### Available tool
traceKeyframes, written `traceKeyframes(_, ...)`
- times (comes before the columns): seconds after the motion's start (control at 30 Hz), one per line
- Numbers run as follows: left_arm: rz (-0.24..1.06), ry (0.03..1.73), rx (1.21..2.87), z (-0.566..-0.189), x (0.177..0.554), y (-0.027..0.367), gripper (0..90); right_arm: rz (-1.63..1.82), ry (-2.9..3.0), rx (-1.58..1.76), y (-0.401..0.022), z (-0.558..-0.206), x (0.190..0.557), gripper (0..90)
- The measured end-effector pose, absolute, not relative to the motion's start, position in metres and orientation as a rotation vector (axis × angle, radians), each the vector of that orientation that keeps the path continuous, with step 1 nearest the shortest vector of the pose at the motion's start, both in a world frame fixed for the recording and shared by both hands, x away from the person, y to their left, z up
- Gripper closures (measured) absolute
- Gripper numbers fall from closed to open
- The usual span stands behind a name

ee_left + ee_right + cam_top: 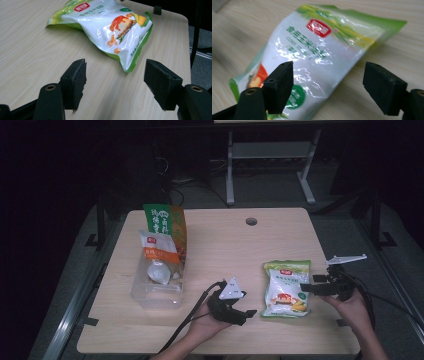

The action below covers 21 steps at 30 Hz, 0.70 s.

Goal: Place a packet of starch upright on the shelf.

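Two hand-held grippers are held low over the near half of a light wooden surface [220, 240]. The left hand-held gripper [244, 314] is seen near the middle of the near edge, its jaws spread wide and empty, pointed toward the right edge. In the left gripper view its jaws [113, 86] frame bare wood, with a white and green snack bag [107, 27] lying just beyond them, not touched. The right hand-held gripper [306, 288] is held near the right edge, jaws likewise parted with nothing between them, pointed toward the left edge. In the right gripper view, the bag [317, 57] is seen past and between the jaws [328, 87]; contact cannot be told from this view.

The snack bag [287, 287] lies flat on the right half of the surface, between the two grippers, its red label end toward the far edge (the printed food picture is at the near end). A clear plastic bin [156, 287] stands on the left half, well apart from the bag. Two upright packets are held in it: a green and orange one [167, 222] at the far end and a white and orange one [159, 251] in front of it. A round cable hole [251, 221] is set near the far edge.
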<state>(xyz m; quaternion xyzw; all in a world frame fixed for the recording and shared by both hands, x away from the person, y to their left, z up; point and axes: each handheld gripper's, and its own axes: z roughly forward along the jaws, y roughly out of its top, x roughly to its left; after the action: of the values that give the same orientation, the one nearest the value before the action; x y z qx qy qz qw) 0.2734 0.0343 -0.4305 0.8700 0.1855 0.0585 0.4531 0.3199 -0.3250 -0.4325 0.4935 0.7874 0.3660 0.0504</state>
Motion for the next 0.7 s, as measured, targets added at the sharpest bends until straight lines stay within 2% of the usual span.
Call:
traceKeyframes(0.23,0.123,0.456,2.149,-0.433,0.281,0.018,33.9,1.135,2.410,1.546,-0.335,-0.449,0.319,37.2)
traceKeyframes(0.3,0.111,0.459,2.147,-0.434,0.283,0.014,34.0,1.193,2.419,1.572,-0.337,-0.451,0.318,49.2)
traceKeyframes(0.37,0.109,0.459,2.153,-0.435,0.284,0.011,33.9,1.234,2.428,1.568,-0.337,-0.452,0.317,55.7)
traceKeyframes(0.53,0.112,0.467,2.154,-0.438,0.287,0.008,33.9,1.250,2.426,1.575,-0.334,-0.452,0.315,66.5)
traceKeyframes(0.7,0.111,0.482,2.154,-0.440,0.290,0.007,34.0,1.232,2.414,1.579,-0.331,-0.451,0.311,72.0)
